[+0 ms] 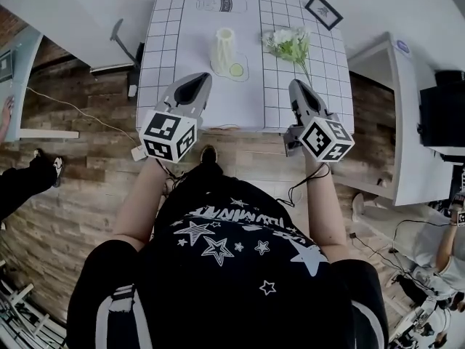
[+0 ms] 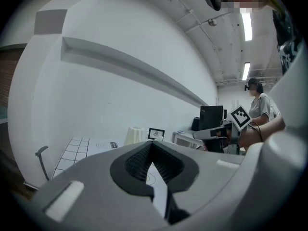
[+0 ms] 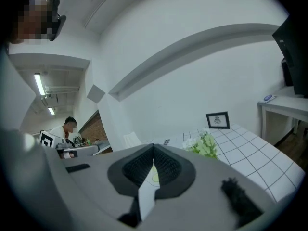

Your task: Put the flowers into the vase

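Observation:
A white ribbed vase (image 1: 224, 48) stands upright at the middle of the white grid-patterned table (image 1: 163, 64). A bunch of white flowers with green leaves (image 1: 289, 44) lies on the table to its right. My left gripper (image 1: 203, 77) is shut and empty over the table's near edge, short of the vase (image 2: 135, 134). My right gripper (image 1: 294, 84) is also shut and empty, just short of the flower stems. The right gripper view shows the flowers (image 3: 204, 144) ahead and a little to the right of the shut jaws (image 3: 154, 147). The left gripper's jaws (image 2: 151, 143) meet with nothing between them.
A small black picture frame (image 1: 323, 11) stands at the table's far right corner. A white side table (image 1: 398, 115) with a black box (image 1: 442, 111) is at the right. A green disc (image 1: 236, 70) lies by the vase's foot. Other people stand around the wood floor.

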`<state>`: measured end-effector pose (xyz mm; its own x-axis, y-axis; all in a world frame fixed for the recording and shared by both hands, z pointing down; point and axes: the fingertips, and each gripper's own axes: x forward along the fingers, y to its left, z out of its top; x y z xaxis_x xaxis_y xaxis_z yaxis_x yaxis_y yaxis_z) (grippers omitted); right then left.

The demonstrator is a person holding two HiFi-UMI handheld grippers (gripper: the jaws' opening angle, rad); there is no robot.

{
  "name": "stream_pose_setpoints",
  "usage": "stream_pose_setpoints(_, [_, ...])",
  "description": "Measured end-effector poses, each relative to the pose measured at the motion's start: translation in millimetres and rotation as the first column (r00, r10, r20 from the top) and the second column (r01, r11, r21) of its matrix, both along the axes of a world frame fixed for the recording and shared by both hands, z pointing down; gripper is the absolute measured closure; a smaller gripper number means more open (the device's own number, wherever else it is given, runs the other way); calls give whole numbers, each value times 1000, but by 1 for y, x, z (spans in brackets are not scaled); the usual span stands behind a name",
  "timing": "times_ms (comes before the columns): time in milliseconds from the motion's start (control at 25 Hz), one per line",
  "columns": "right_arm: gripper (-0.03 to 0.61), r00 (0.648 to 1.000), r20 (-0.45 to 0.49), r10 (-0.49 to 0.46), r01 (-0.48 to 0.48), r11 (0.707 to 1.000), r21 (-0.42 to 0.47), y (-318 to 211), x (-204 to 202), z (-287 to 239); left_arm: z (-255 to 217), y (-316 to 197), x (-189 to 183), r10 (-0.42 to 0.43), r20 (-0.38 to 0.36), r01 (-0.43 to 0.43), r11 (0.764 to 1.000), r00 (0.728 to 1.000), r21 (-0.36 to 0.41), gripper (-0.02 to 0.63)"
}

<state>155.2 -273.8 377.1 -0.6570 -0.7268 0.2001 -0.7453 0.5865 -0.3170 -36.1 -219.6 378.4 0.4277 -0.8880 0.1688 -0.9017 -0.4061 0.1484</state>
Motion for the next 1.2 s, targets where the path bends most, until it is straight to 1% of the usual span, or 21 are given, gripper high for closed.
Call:
stream_pose_setpoints(120, [568, 1000, -11, -12, 11, 1000, -6, -14, -12, 4, 6, -11, -5, 10, 4, -10, 1000, 1000, -3, 604])
stream_pose_setpoints(240, [568, 999, -29, -27, 26, 1000, -9, -24, -22, 8, 15, -22, -11, 15, 38, -15, 1000, 999, -13, 604])
stream_pose_setpoints(320, [568, 999, -37, -22, 22, 1000, -10, -32, -27, 9, 21, -29, -13, 21, 43, -20, 1000, 999, -14, 594])
stream_pose_setpoints(360, [568, 999, -36, -15, 14, 1000, -10, -37, -28, 9, 23, -33, -15, 25, 38, -24, 1000, 999, -17, 554])
stream_pose_setpoints(440, [568, 1000, -30, 4, -5, 1000, -11, -46, -30, 9, 28, -40, -16, 32, 28, -31, 999, 999, -21, 510])
stream_pose_setpoints(520, [568, 999, -31, 19, -20, 1000, -13, -53, -32, 10, 32, -46, -16, 48, 25, -48, 999, 999, -14, 451])
stream_pose_setpoints(560, [568, 999, -34, 25, -26, 1000, -14, -57, -32, 11, 35, -49, -14, 69, 23, -69, 998, 997, -9, 409])
stream_pose_setpoints(640, [568, 999, -39, 35, -36, 999, -19, -62, -33, 15, 41, -53, -6, 132, 12, -131, 991, 991, -16, 286])
stream_pose_setpoints(720, [568, 998, -44, 46, -47, 998, -29, -66, -33, 20, 51, -59, 1, 180, 10, -179, 983, 984, -40, 210])
stream_pose_setpoints(800, [568, 997, -47, 59, -61, 997, -42, -69, -33, 25, 59, -65, 5, 201, 23, -200, 978, 979, -55, 151])
stream_pose_setpoints(920, [568, 996, -49, 75, -78, 995, -56, -73, -32, 29, 69, -76, 8, 213, 27, -211, 975, 977, -66, 116])
stream_pose_setpoints(1040, [568, 994, -60, 96, -100, 993, -62, -74, -29, 32, 78, -85, 12, 229, 31, -227, 971, 973, -77, 109])
stream_pose_setpoints(1200, [568, 989, -63, 136, -140, 987, -74, -72, -21, 34, 82, -95, 20, 266, 62, -262, 963, 962, -68, 109])
